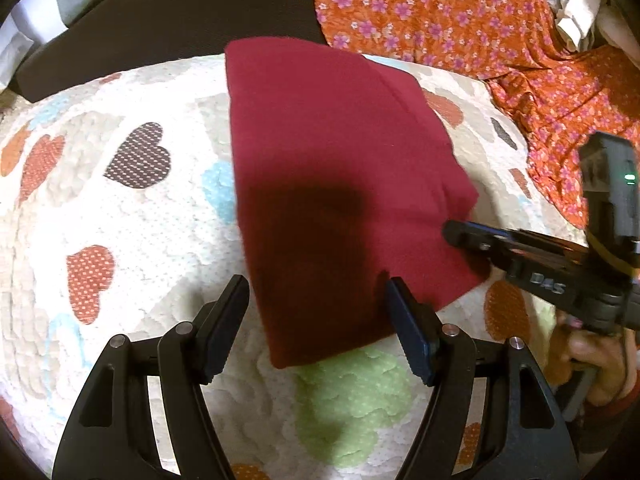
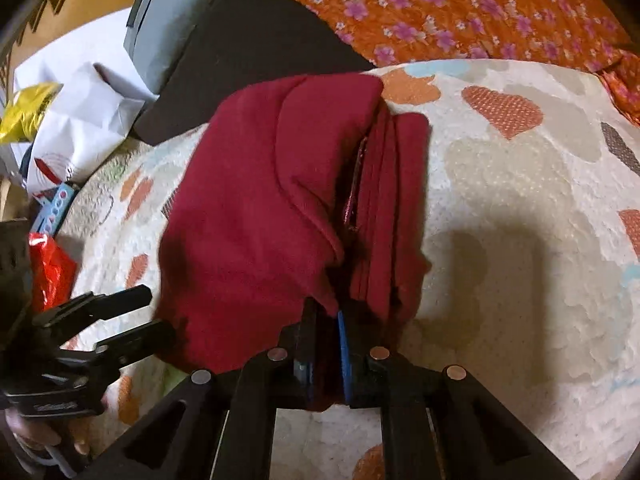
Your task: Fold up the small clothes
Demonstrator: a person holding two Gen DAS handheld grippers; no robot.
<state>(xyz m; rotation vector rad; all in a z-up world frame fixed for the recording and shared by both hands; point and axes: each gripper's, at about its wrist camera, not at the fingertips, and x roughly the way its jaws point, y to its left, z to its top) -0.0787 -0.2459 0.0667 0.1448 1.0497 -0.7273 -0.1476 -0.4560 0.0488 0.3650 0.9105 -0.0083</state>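
On heart-print quilt [image 1: 120,220], folded maroon garment [image 1: 320,152], right tongs [image 2: 326,344] clamped on its edge, left tongs [image 1: 316,296] apart, garment type unclear

Heart-patterned quilt [image 1: 120,216] carries a folded maroon garment [image 1: 320,152].

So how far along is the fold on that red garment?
Mostly done: the dark red garment lies as a compact folded stack on the heart-print quilt. In hand: the right gripper is shut on its layered edge, while the left gripper is open over the near end. Left: release, perhaps smooth.
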